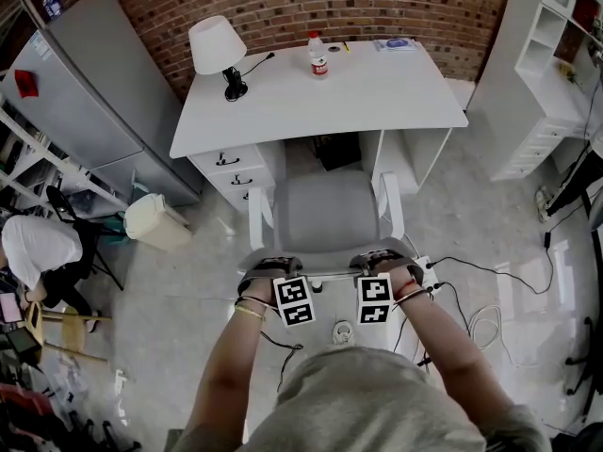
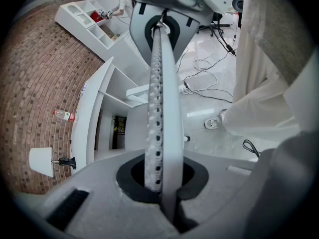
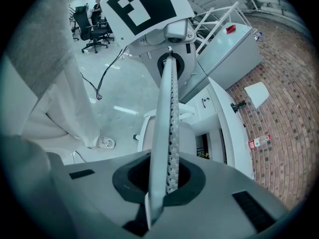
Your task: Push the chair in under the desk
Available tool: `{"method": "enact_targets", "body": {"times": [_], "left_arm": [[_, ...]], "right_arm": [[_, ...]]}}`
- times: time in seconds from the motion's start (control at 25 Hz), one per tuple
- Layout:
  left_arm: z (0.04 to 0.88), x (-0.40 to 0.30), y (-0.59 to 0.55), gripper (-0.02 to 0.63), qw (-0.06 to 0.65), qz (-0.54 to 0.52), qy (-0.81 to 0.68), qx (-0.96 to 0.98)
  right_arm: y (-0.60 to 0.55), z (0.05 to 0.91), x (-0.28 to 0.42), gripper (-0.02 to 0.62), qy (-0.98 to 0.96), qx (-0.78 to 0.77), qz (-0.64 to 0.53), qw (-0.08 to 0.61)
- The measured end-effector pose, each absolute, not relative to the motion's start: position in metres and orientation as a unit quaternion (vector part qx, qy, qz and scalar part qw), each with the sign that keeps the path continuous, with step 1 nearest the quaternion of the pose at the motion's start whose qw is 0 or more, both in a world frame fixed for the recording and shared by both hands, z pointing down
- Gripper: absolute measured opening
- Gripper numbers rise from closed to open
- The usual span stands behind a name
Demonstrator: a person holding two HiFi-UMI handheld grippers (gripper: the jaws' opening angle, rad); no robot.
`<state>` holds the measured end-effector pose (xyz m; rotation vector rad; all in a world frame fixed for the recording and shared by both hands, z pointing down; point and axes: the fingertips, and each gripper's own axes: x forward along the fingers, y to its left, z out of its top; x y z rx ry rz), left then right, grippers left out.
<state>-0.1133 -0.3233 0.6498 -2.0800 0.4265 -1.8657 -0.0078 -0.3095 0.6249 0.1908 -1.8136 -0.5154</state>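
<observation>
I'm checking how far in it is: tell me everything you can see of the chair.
The chair has a grey padded seat, white frame and two white armrests, standing upright and facing the white desk. Its seat front meets the kneehole; most lies outside. The left claw and right claw are clamped on its thin, perforated-edged backrest top.

Overhead, two close-ups, desk (image 1: 320, 102) shared
</observation>
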Motion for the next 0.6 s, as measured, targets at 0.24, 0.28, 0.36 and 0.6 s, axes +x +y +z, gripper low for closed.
{"method": "enact_targets", "body": {"times": [0.24,0.28,0.36,0.6], "left_arm": [[0.649,-0.114,-0.336,0.014,0.159,-0.651,0.148,-0.727],[0.649,-0.114,-0.337,0.014,0.159,-0.651,0.148,-0.727],[0.650,-0.114,-0.341,0.014,0.160,-0.651,0.148,-0.727],[0.650,-0.113,-0.351,0.014,0.161,-0.651,0.148,-0.727]], "right_arm": [[-0.322,0.625,-0.008,0.014,-0.775,0.084,-0.218,0.587],[-0.323,0.626,-0.008,0.014,-0.775,0.084,-0.218,0.588],[-0.327,0.626,-0.008,0.012,-0.774,0.085,-0.219,0.588],[-0.338,0.627,-0.007,0.012,-0.771,0.087,-0.219,0.591]]}}
